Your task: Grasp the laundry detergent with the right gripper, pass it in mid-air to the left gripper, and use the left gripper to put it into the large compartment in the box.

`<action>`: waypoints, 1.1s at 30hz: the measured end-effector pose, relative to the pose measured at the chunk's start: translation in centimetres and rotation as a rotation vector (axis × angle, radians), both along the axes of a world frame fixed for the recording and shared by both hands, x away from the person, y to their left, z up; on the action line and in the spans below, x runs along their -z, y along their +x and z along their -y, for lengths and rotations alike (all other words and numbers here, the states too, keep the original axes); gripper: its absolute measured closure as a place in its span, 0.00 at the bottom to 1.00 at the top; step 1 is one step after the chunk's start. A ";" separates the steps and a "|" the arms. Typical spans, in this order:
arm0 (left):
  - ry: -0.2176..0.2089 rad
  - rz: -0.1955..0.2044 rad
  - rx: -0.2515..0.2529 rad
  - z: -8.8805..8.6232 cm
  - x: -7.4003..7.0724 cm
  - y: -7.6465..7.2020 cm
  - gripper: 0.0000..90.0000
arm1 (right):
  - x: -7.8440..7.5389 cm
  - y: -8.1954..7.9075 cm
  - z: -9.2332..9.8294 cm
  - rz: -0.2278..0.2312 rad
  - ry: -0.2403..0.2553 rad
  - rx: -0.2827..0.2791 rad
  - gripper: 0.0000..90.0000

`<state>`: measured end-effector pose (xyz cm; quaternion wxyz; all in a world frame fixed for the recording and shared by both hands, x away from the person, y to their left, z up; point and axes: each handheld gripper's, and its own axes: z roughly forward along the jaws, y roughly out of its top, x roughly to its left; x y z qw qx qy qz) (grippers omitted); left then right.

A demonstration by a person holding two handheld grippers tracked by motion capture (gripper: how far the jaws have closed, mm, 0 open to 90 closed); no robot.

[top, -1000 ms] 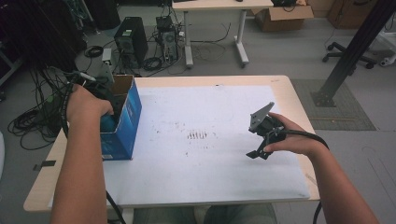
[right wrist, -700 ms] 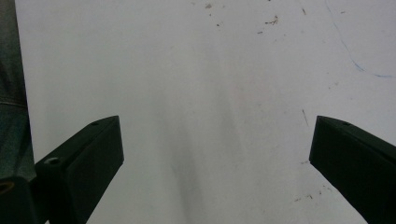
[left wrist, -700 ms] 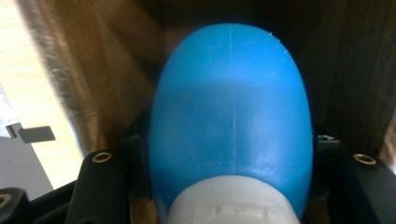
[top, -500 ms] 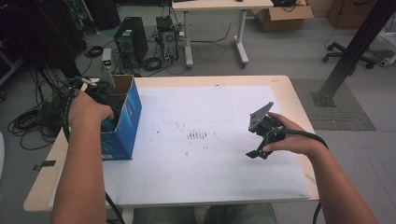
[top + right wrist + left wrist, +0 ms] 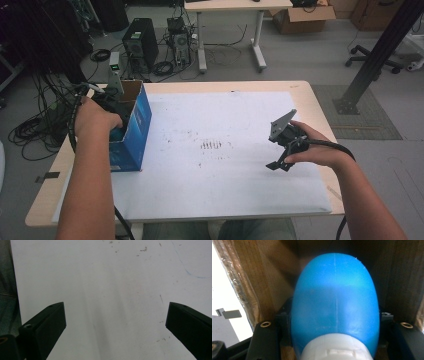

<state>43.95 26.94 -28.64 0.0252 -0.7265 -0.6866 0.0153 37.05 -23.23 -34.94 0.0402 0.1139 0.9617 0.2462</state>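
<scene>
Jaws clamp blue bottle (image 5: 335, 305), label apparently unseen

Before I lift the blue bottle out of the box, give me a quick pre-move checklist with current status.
1. Left tongs closed on the blue bottle: ok, jaws flank it on both sides.
2. Bottle inside the box: ok, cardboard walls surround it.
3. Cap seated on the bottle: cannot tell.
4. Right tongs open and holding nothing: ok.
5. White sheet bare for set-down between the hands: ok, marks alone.
6. Box steadied against lifting with the bottle: not ok, nothing holds it.
</scene>
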 end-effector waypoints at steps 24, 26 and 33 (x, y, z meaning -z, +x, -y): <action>-0.016 0.007 0.003 -0.1 -0.7 -0.4 0.32 | 0.0 0.2 -0.6 -0.005 0.000 -0.015 0.03; -0.014 0.009 0.006 0.0 -0.7 -0.4 0.32 | 0.0 0.1 -0.6 -0.005 0.001 -0.014 0.03; 0.003 0.022 0.005 0.2 -1.5 -0.5 0.32 | 0.0 0.0 -0.2 -0.003 0.001 -0.010 0.03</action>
